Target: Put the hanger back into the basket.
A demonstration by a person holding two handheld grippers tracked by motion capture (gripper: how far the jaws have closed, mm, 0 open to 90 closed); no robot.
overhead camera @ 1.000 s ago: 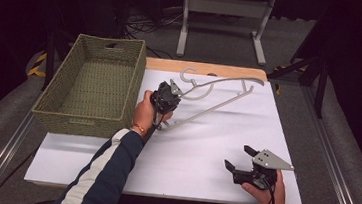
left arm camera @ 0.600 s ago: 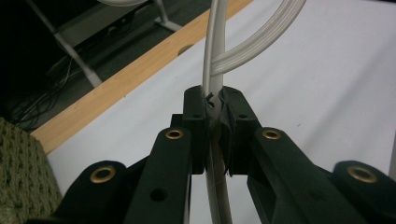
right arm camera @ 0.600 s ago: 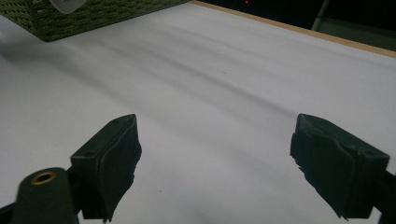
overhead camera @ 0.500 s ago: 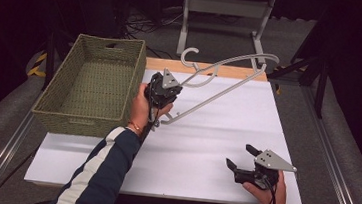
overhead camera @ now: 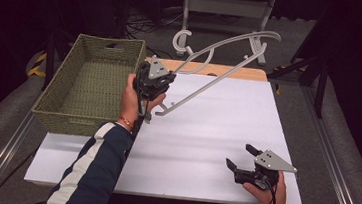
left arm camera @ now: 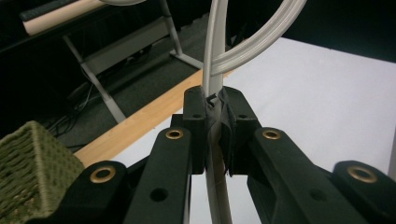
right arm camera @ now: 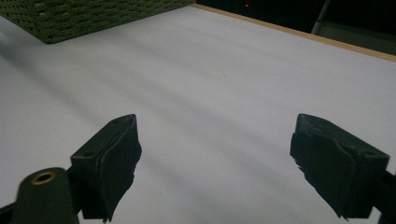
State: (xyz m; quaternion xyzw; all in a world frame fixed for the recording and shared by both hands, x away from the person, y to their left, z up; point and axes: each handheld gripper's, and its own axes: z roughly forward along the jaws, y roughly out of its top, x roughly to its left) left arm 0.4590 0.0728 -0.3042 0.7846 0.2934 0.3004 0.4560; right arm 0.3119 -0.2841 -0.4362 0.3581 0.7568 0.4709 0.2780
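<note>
Since a second ago the pale grey plastic clothes hanger (overhead camera: 223,61) has gone from lying flat on the white-topped table (overhead camera: 226,131) to hanging in the air. Its hook end now shows past the table's far wooden edge at about twelve o'clock, and its lower bar slants down toward the table's middle. The left tool (overhead camera: 157,82) has risen with it and sits higher in the high view than before. The right tool (overhead camera: 240,156) has kept its place near the table's front edge at about five o'clock.

The white top lies bare from its middle out to the right and front edges, with wide room there. The green woven rectangular basket (overhead camera: 90,83) stands along the left edge, from nine to eleven o'clock, its open top facing up. The left tool is just beside the basket's right rim, and the hanger extends away from it toward one o'clock. Beyond the far edge a pale metal stand (overhead camera: 226,6) sits on the dark floor.

In the left gripper view the left tool (left arm camera: 214,116) is clenched on a thin bar of the hanger, pads pressed on both sides. In the right gripper view the right tool (right arm camera: 215,158) is released, its pads (right arm camera: 116,158) wide apart over bare table.
</note>
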